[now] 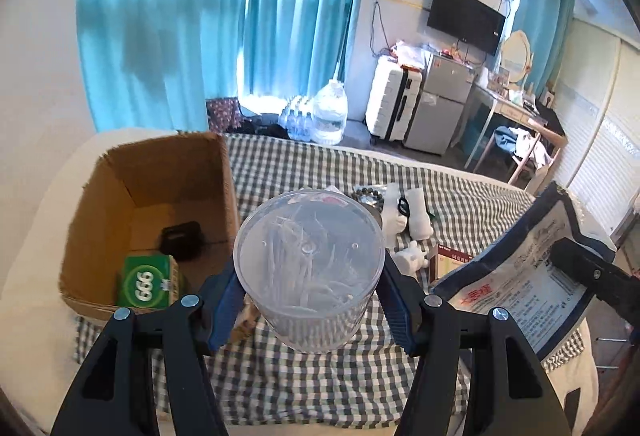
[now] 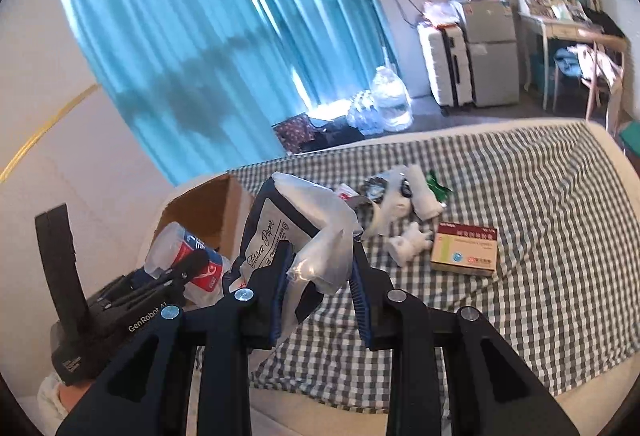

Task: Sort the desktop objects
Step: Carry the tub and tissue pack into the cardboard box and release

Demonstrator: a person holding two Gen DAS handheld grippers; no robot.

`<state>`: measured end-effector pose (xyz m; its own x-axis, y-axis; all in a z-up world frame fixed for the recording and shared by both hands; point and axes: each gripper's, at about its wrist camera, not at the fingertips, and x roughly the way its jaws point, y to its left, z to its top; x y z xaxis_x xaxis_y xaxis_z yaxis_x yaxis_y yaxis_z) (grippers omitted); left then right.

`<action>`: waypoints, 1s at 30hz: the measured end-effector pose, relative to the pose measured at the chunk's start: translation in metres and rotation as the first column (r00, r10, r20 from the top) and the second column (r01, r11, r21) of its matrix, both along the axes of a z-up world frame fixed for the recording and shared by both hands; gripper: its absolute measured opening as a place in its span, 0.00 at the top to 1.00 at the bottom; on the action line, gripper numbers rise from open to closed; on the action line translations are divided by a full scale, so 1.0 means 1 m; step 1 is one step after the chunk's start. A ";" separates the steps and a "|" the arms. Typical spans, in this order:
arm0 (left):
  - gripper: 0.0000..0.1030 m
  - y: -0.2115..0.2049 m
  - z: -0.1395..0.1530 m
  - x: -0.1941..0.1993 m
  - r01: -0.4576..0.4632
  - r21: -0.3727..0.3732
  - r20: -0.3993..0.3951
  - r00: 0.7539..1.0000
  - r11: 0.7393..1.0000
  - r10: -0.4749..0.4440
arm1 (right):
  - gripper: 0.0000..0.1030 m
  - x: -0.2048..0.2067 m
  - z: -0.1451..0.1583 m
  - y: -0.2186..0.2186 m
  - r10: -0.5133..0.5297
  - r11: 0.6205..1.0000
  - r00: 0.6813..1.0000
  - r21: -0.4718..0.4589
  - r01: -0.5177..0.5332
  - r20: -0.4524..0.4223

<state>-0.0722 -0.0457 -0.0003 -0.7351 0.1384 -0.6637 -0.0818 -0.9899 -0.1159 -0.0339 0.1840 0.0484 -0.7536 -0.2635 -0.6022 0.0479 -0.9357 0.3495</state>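
My left gripper [image 1: 308,296] is shut on a clear round plastic tub of cotton swabs [image 1: 308,264], held in the air above the checked cloth. To its left stands an open cardboard box [image 1: 176,172] holding a green "999" carton [image 1: 146,286] and a small black object [image 1: 180,240]. My right gripper [image 2: 320,284] is shut on a crumpled tissue paper pack [image 2: 316,232], also lifted. That pack [image 1: 520,276] shows at the right of the left wrist view. The left gripper with its tub [image 2: 184,256] appears at the lower left of the right wrist view.
On the checked cloth [image 2: 540,236] lie a medicine carton [image 2: 466,248], white plush toys [image 2: 408,240], a bead bracelet [image 1: 368,194] and small packets. Beyond the bed are turquoise curtains, water bottles [image 1: 328,112], a white suitcase [image 1: 394,100], a small fridge and a desk.
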 end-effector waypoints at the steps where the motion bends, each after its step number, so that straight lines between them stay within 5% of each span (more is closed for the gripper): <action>1: 0.38 -0.004 0.002 0.003 -0.005 -0.005 -0.006 1.000 1.000 0.005 | 0.73 0.000 0.002 -0.005 0.010 1.000 1.000 0.002 -0.010 -0.005; 19: 0.38 -0.105 0.028 -0.021 -0.103 -0.024 -0.029 0.994 0.994 0.103 | 0.73 -0.049 0.021 -0.116 0.192 0.981 0.981 0.035 -0.191 -0.029; 30: 0.38 -0.177 -0.003 -0.071 -0.204 -0.065 0.023 0.978 0.977 0.206 | 0.73 -0.120 0.010 -0.183 0.278 0.957 0.961 0.095 -0.275 -0.011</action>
